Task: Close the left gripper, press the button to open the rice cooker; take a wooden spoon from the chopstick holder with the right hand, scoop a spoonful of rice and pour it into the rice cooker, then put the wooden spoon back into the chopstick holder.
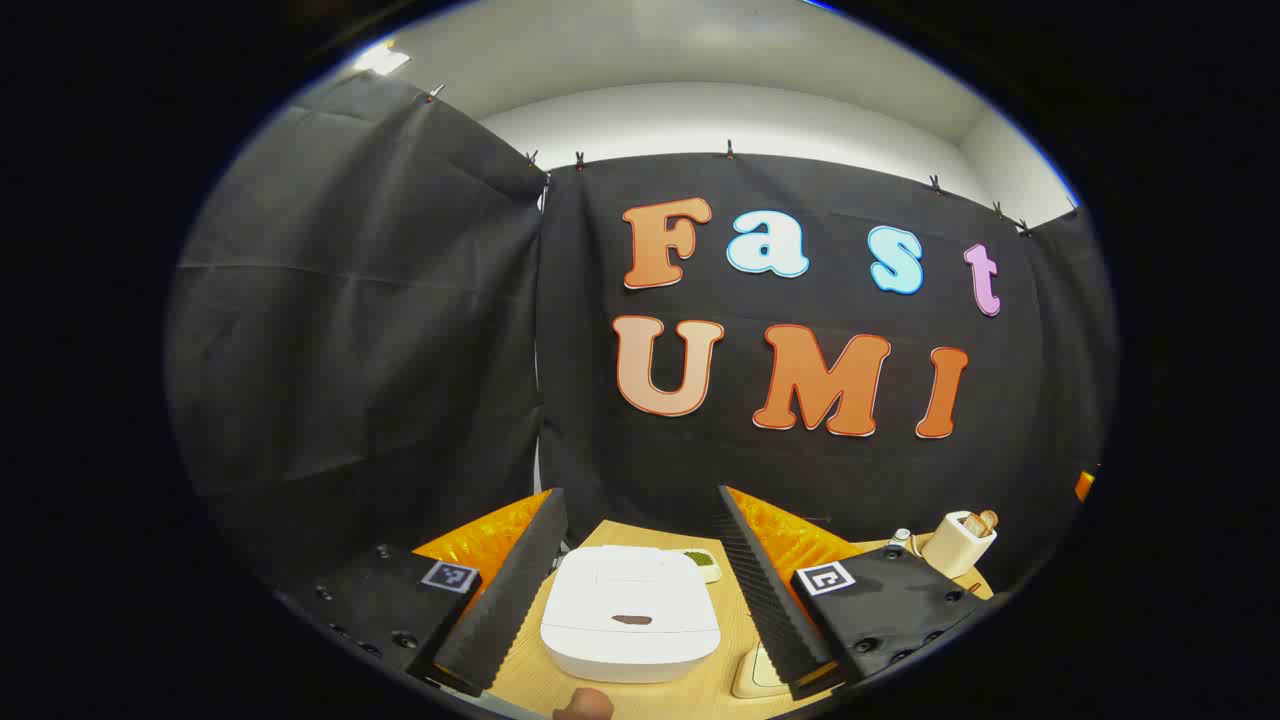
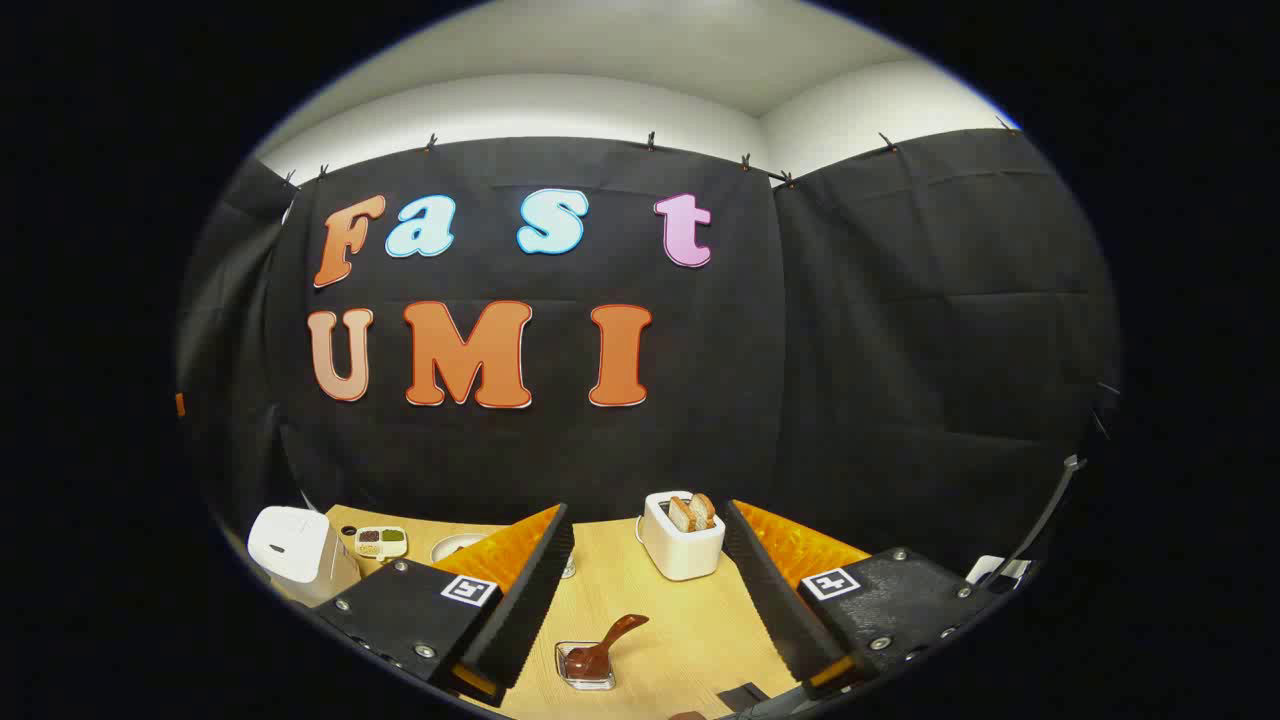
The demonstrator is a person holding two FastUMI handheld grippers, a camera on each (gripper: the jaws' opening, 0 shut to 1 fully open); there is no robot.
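Left gripper [image 1: 640,590] jaws spread, framing closed rice cooker [image 1: 630,612]; must close before pressing button. Right gripper [image 2: 645,600] agape above wooden spoon [image 2: 603,650], ready for pickup.

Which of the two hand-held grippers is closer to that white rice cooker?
The left. The left gripper hovers right over the closed rice cooker, which sits between its open jaws. The right gripper points toward the toaster, with the cooker far off to its left.

left gripper [image 1: 640,590] fingers spread wide; right gripper [image 2: 648,590] likewise, apparently empty
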